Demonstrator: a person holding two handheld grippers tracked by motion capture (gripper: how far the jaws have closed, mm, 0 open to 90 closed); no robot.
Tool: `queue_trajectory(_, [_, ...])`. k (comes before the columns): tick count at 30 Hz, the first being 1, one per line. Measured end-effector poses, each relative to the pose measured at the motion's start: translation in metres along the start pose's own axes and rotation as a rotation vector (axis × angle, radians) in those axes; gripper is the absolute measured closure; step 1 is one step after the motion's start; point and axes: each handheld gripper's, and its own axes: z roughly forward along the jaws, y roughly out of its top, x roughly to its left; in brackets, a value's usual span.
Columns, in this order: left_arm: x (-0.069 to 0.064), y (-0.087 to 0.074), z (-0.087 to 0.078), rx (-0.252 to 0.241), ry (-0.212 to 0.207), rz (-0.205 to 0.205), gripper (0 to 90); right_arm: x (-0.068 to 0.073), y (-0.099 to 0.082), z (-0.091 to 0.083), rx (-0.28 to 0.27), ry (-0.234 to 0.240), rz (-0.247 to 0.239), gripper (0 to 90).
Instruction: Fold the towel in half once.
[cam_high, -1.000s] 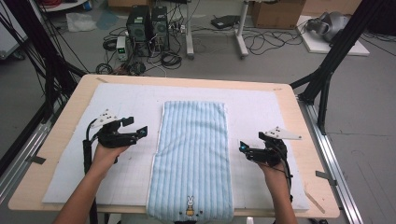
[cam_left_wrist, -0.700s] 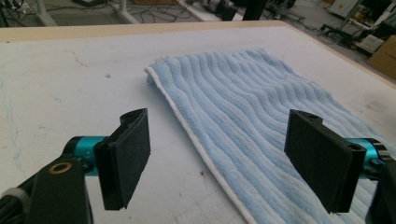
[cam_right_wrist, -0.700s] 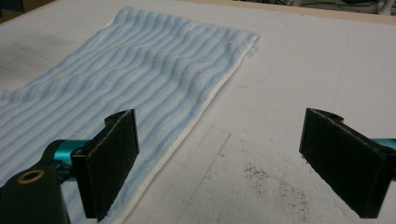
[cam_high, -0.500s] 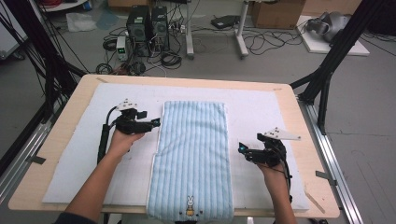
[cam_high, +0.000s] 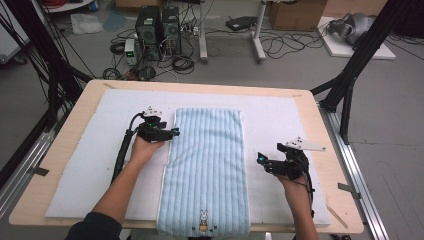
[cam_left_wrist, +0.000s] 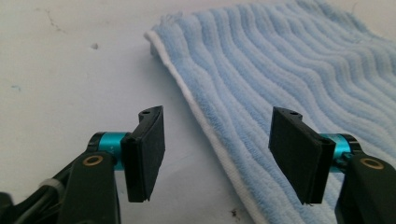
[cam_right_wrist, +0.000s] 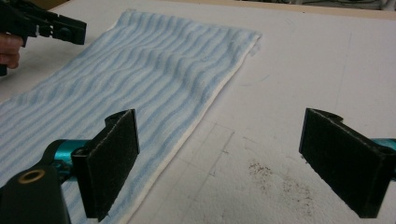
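Both handheld grippers are black — the left gripper (cam_high: 172, 131) and the right gripper (cam_high: 261, 160) each have flat, square-cut pads on teal collars with brass rivets. A black cable trails from each; a dark sleeve (cam_high: 95, 226) covers the left upper forearm.

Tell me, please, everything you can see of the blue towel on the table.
The towel is light blue ribbed terry with a white hem and a small rabbit motif near its near end. It lies flat, lengthwise down the middle of the white mat, its near end hanging over the table edge. The left gripper straddles its left hem, apparently without clamping it.
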Motion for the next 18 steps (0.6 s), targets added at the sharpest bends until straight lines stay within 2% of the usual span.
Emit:
queue_trajectory(2, [-0.003,-0.002,0.004,0.019,0.004,0.023,42.2,0.0,0.0,0.0,0.004,-0.002,0.007,11.3])
queue_trajectory(4, [-0.006,-0.004,0.007,0.051,0.021,0.071,47.7,0.0,-0.001,0.0,0.007,-0.005,0.016,11.3])
queue_trajectory(7, [-0.01,-0.004,0.008,0.051,0.057,0.101,53.6,-0.001,-0.001,0.002,0.016,-0.007,0.016,11.3])
queue_trajectory(8, [-0.01,-0.004,0.007,0.056,0.055,0.112,56.6,-0.001,-0.001,0.002,0.016,-0.006,0.017,11.3])
queue_trajectory(11, [-0.015,-0.004,0.009,0.05,0.028,0.159,74.2,-0.001,-0.001,0.003,0.018,-0.009,0.015,11.3])
queue_trajectory(12, [-0.018,-0.004,0.009,0.051,0.027,0.178,82.4,0.0,-0.001,0.004,0.02,-0.008,0.015,11.3])
queue_trajectory(13, [-0.02,-0.004,0.01,0.051,0.037,0.192,85.3,0.0,-0.001,0.005,0.021,-0.008,0.015,11.3])
queue_trajectory(18, [-0.014,-0.004,0.009,0.047,0.007,0.135,87.2,0.003,0.005,0.014,0.033,-0.022,0.01,13.4])
